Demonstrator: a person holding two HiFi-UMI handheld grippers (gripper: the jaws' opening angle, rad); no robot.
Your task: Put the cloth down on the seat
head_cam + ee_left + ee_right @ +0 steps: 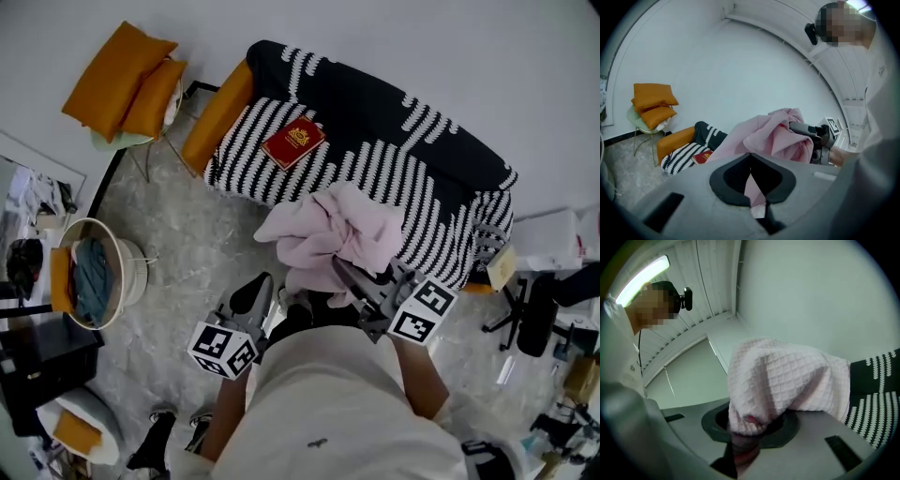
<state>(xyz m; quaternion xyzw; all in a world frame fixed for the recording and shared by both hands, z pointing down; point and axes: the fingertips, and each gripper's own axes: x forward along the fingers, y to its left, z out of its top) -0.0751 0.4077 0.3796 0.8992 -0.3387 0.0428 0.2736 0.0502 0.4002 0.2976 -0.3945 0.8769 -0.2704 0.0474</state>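
Head view — left tongs [255,294] and right tongs [349,277], near level, pinch the cloth [333,234] by the seat [394,122].

The orange seat [217,117] stands on the grey marbled floor [197,248], draped with a black-and-white striped throw [403,178]; a red book [293,142] lies flat on the throw; beside the seat a small chair [122,141] carries two stacked orange cushions [122,75]; a round basket [136,272] sits on the floor nearby.
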